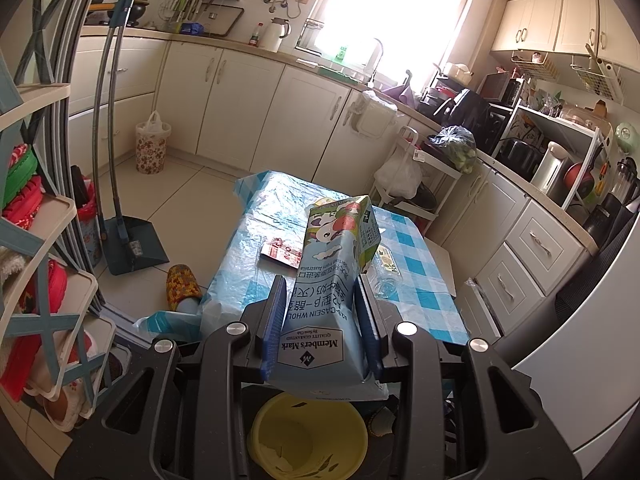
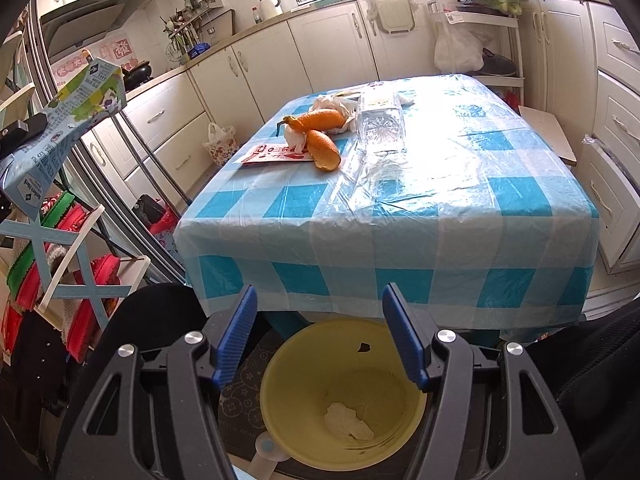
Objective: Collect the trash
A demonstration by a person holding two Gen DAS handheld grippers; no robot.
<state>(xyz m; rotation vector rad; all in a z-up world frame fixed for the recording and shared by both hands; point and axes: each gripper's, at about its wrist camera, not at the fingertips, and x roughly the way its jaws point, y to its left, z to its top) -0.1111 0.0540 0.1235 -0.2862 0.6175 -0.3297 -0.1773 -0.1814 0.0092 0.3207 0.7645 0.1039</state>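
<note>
**Milk carton gripped above a yellow bin beside a kitchen tabletop**

The left tool is clamping a light blue milk carton between its two blue pads, jaws partly closed on the carton's sides. The carton's long axis is running straight out along the fingers, away from the tool, with its flat base nearest the camera and its folded gable top pointing forward and slightly to the right. Printed text on it is reading upside down. Seen from the right wrist, the carton is tilting upward, top end highest. The left tool is angling downward, with a yellow bin showing directly beneath it.

The right tool is hanging with its jaws wide apart and nothing between them, also pointing downward. The same yellow bin is sitting just below and ahead of it, with a crumpled white tissue lying inside. Beyond the right tool, the blue checked tabletop is carrying orange peels, a red packet and a clear plastic container.
</note>
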